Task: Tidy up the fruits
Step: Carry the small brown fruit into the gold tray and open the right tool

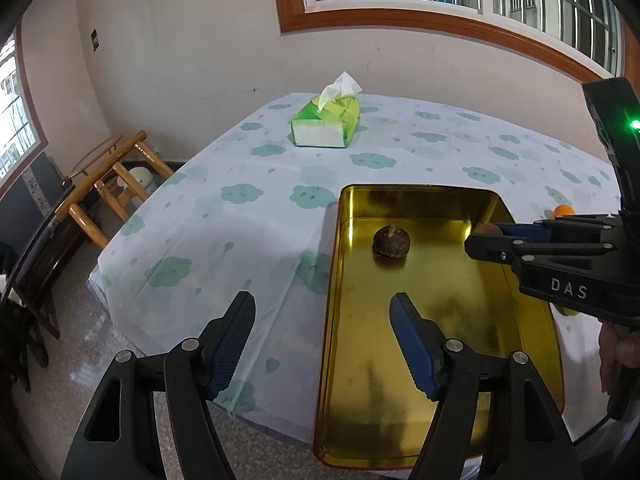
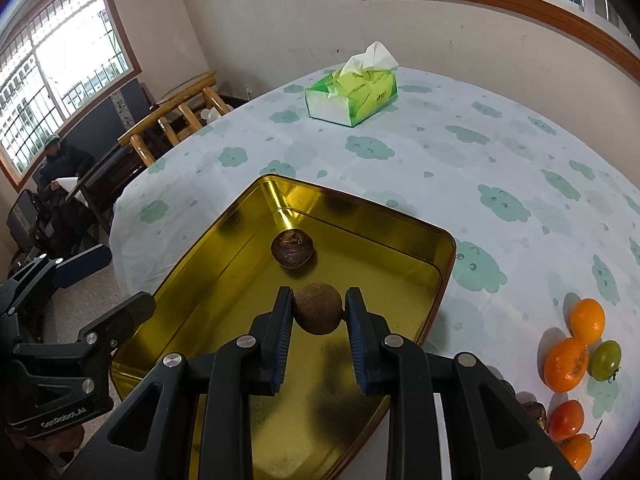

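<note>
A gold metal tray [image 1: 532,312] [image 2: 440,264] lies on the table near its front edge. One dark brown round fruit [image 1: 391,242] [image 2: 293,249] sits in the tray's far part. My right gripper [image 2: 319,309] is shut on a second brown round fruit [image 2: 319,308] and holds it above the tray; it shows at the right of the left wrist view [image 1: 486,236]. My left gripper [image 1: 322,310] is open and empty over the tray's left rim. Loose oranges [image 2: 566,364], a green tomato [image 2: 606,360] and a red tomato [image 2: 566,420] lie right of the tray.
A green tissue box [image 1: 326,122] [image 2: 354,94] stands at the far side of the table with the cloud-pattern cloth [image 1: 240,220]. Wooden chairs [image 1: 112,176] stand left of the table. A person [image 2: 60,168] sits by the window at far left.
</note>
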### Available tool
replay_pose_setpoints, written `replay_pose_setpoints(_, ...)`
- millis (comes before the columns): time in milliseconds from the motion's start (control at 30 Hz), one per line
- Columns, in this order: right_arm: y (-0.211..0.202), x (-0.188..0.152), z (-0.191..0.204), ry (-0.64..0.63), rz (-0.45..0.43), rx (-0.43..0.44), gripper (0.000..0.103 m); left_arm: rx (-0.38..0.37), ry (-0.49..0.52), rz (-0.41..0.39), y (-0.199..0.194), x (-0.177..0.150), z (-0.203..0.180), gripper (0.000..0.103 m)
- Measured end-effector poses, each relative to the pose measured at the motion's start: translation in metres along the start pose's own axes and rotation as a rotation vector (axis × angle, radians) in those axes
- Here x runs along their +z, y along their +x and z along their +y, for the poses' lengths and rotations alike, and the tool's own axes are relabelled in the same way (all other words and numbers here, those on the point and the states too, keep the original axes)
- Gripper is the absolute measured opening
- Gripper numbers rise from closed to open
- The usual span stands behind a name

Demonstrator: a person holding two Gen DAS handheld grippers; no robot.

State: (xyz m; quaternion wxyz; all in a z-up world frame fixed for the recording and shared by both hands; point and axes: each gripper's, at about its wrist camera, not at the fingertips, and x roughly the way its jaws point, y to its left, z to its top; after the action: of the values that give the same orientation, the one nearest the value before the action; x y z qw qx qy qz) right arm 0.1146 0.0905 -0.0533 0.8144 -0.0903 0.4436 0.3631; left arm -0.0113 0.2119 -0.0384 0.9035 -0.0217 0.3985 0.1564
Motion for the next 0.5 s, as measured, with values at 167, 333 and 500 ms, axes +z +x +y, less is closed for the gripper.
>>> replay_pose_setpoints(167,0.010,0.002,-0.002,0.002,0.016,-0.006,0.025,-0.001,-0.010,0.009,0.001,-0.004,0.003,0.070)
replay_pose_setpoints(333,0.017,0.004,-0.002,0.005,0.024,-0.009,0.025,-0.007,-0.026,0.019,0.001,-0.006,0.005,0.070)
replay_pose_setpoints(500,0.026,0.015,-0.001,0.008,0.024,-0.012,0.025,-0.015,-0.029,0.027,0.001,-0.007,0.003,0.071)
